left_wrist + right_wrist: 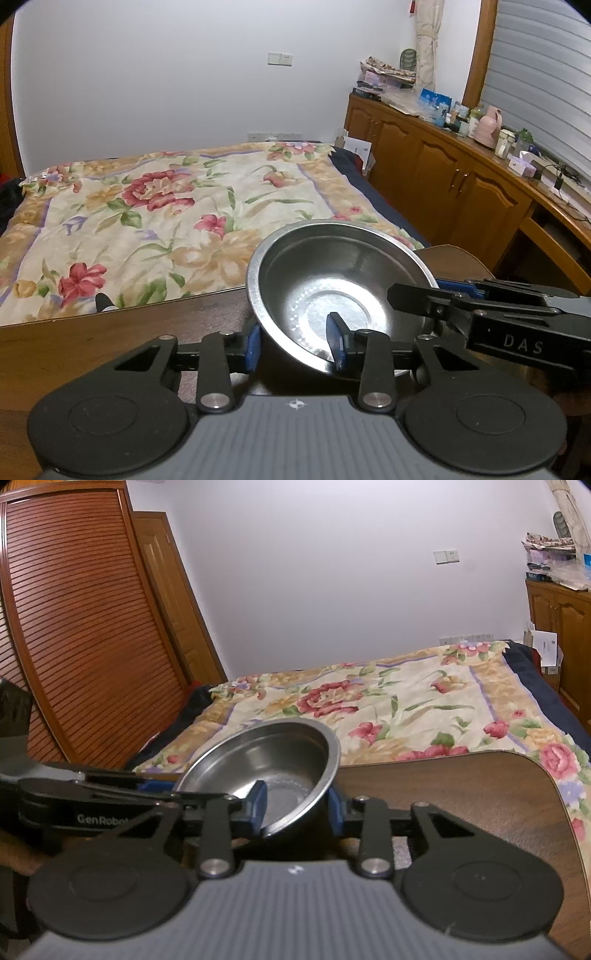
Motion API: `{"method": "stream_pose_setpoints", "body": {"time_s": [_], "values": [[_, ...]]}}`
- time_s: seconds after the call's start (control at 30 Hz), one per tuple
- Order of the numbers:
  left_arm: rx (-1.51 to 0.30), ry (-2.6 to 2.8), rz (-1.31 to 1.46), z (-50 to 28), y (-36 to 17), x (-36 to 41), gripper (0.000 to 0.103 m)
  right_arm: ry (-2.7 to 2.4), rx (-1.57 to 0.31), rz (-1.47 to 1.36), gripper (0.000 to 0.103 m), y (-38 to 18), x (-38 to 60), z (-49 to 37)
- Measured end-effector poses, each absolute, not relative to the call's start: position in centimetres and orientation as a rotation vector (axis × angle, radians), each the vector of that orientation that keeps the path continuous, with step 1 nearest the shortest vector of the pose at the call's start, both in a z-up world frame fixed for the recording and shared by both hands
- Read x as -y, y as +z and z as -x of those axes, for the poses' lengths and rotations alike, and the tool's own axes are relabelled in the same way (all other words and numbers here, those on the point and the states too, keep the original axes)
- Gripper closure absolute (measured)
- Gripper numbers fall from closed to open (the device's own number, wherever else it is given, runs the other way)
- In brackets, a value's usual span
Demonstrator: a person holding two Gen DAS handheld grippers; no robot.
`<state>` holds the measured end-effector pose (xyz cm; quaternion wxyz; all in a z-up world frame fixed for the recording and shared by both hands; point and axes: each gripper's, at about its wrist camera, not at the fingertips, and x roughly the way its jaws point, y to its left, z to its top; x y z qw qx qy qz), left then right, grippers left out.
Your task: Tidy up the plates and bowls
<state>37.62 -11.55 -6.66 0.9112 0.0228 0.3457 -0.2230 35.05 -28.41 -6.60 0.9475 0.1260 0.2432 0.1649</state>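
A steel bowl point(332, 280) is held tilted above a dark wooden table point(110, 332). My left gripper point(295, 341) is shut on the bowl's near rim, one blue pad inside and one outside. My right gripper point(297, 806) is shut on the same bowl point(273, 760) from its own side, its pads straddling the rim. In the left wrist view the right gripper point(436, 291) reaches in from the right and clamps the bowl's right rim. In the right wrist view the left gripper point(155, 788) comes in from the left at the bowl's left rim.
A bed with a floral quilt point(166, 221) lies just beyond the table's far edge. Wooden cabinets point(443, 177) with bottles and clutter stand at the right. A slatted wardrobe point(81, 627) stands at the left. The table's rounded corner point(546, 775) is at the right.
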Motion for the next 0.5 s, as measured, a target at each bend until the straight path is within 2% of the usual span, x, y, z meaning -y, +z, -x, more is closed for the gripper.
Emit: {"method": "stream_pose_setpoints", "body": {"time_s": [0.17,0.5], "values": [[-0.701,-0.446,-0.053,-36.8,-5.9,11.0,0.067,0.345,-0.499,-0.288,0.075,-6.7,28.8,-35.0],[-0.643,-0.464,-0.049,-33.7,-2.3,9.9,0.066,0.414,-0.427,-0.305,0.078,-5.4,28.8,-33.9]]}}
